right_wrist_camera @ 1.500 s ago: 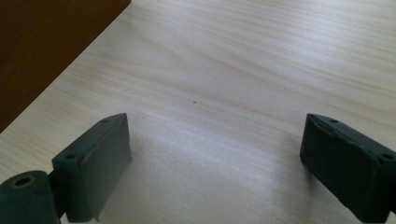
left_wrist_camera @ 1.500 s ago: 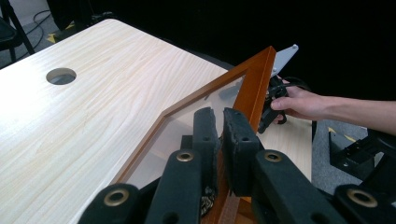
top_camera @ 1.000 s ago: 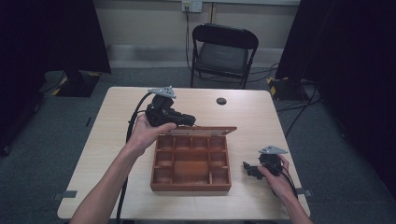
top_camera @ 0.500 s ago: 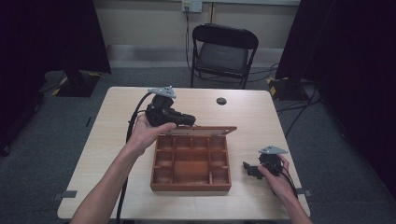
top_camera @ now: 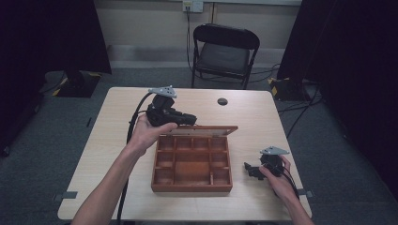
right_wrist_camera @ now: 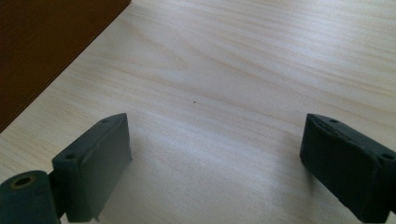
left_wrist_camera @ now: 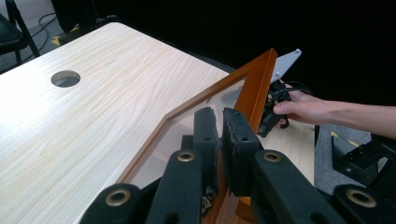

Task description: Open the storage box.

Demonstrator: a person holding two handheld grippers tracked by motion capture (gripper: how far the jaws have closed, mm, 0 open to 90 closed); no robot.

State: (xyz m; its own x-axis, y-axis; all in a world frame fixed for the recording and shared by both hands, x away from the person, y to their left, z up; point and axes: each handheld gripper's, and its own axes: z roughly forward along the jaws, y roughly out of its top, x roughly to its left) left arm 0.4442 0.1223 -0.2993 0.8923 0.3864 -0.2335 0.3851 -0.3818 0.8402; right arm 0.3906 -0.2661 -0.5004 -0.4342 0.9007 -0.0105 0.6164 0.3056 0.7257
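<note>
Gripping the glass-panelled lid (top_camera: 202,130) of the wooden box (top_camera: 192,164), the left tool (top_camera: 187,119) has its jaws pinched nearly together on the lid's frame. In the left gripper view the two pads (left_wrist_camera: 205,135) sit either side of the frame edge, so the lid stands raised, hinged along the box's far side. It looks held there to keep the compartments exposed; they appear bare from above. The box sits mid-desk (top_camera: 117,140), slightly toward the person's side, with a round cable hole (top_camera: 222,101) well beyond it. On the right, the right tool (top_camera: 251,169) rests low on the desk just beside the box's right wall, jaws spread wide with nothing between them, probably parked while the left does the lid work. A chair (top_camera: 225,49) stands past the desk.
</note>
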